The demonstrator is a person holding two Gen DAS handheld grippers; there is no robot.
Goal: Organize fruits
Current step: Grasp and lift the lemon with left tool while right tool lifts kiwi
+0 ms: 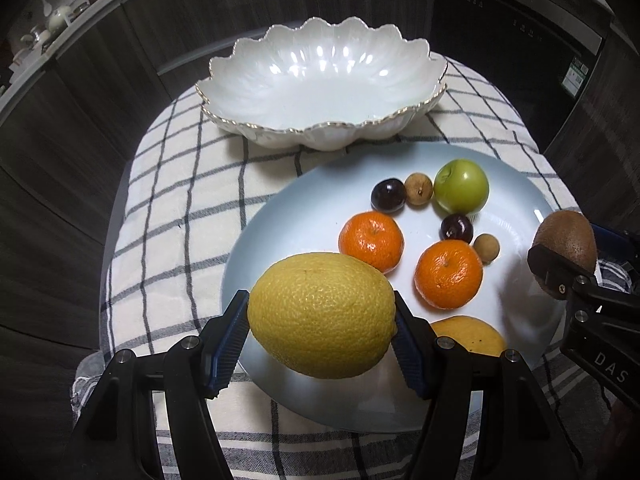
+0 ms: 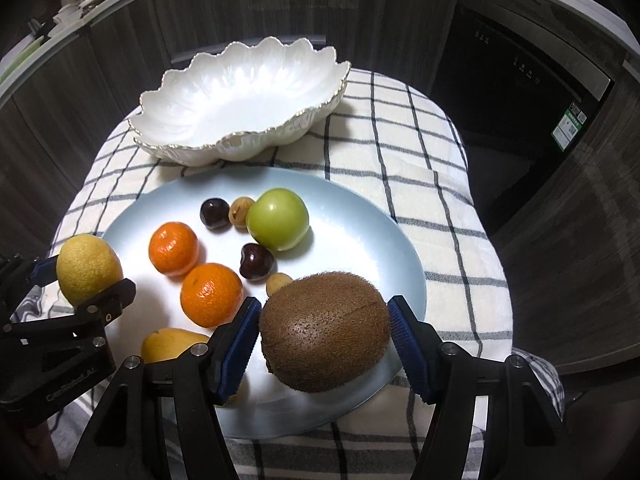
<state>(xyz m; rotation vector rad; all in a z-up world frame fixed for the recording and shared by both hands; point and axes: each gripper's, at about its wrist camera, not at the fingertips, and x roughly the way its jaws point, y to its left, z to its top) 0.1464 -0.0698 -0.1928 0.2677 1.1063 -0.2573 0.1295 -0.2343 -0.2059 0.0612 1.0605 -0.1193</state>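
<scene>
My left gripper (image 1: pixel 320 316) is shut on a yellow lemon (image 1: pixel 320 314), held just above the near rim of a pale blue plate (image 1: pixel 288 220). My right gripper (image 2: pixel 322 330) is shut on a brown kiwi (image 2: pixel 324 330) over the plate's (image 2: pixel 360 240) near right side. On the plate lie two mandarins (image 1: pixel 371 240) (image 1: pixel 448 273), a green apple (image 1: pixel 461 186), two dark plums (image 1: pixel 388 195) (image 1: pixel 456 228), two small brown longans (image 1: pixel 418 189) (image 1: pixel 486 248) and a yellow mango (image 1: pixel 472 336), partly hidden. Behind it stands an empty white scalloped bowl (image 1: pixel 320 80).
A checked cloth (image 1: pixel 180 208) covers the small table, whose edges drop off on all sides. Dark wood cabinets (image 2: pixel 560 220) and a black appliance (image 2: pixel 512 92) stand behind. A counter with teaware (image 1: pixel 52 20) runs along the back left.
</scene>
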